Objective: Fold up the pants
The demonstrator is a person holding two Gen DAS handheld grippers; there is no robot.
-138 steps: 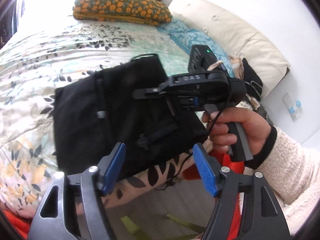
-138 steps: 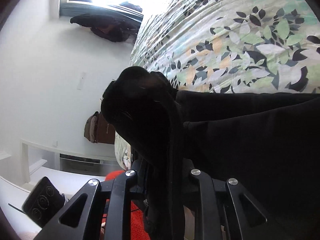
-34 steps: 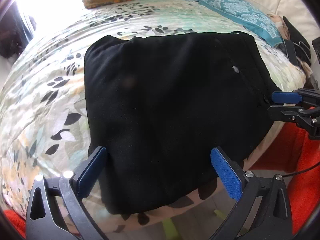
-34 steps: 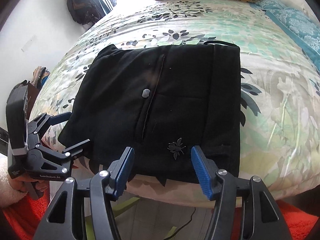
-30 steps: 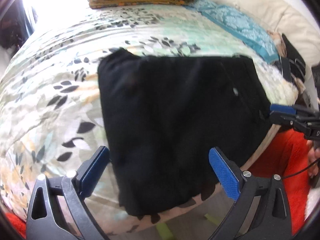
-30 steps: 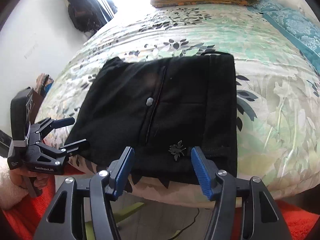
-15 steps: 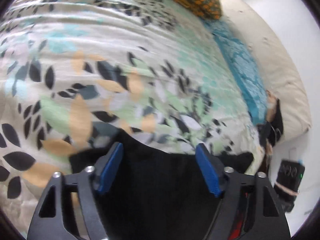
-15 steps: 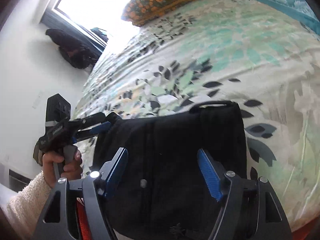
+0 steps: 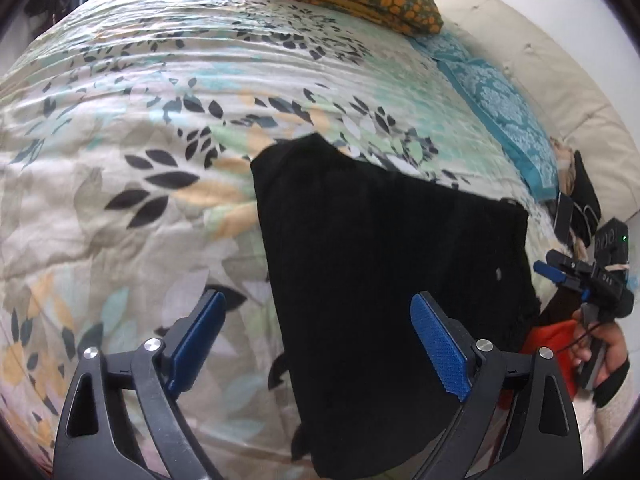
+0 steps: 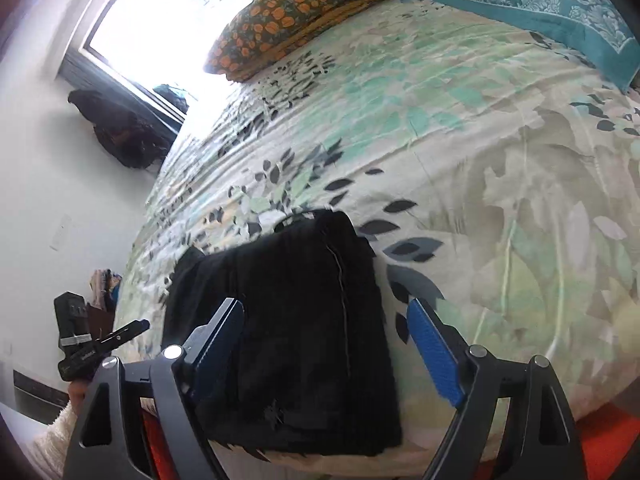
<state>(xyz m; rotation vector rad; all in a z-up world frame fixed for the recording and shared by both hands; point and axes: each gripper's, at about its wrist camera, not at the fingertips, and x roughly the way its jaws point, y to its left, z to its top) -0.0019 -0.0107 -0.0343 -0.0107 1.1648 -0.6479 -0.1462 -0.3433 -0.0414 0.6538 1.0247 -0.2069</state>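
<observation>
From the left wrist, the pants (image 9: 384, 280) are seen folded into a black block near the bed's (image 9: 120, 168) front edge. The left gripper (image 9: 316, 344) is held spread, grasping nothing; the right gripper (image 9: 554, 270) is glimpsed beside the pants, apparently released.

From the right wrist, soft, limp cloth is judged (best pinched at a doubled edge). The orange pillow (image 10: 308, 12) is well apart from the pants; nothing is blocked.
</observation>
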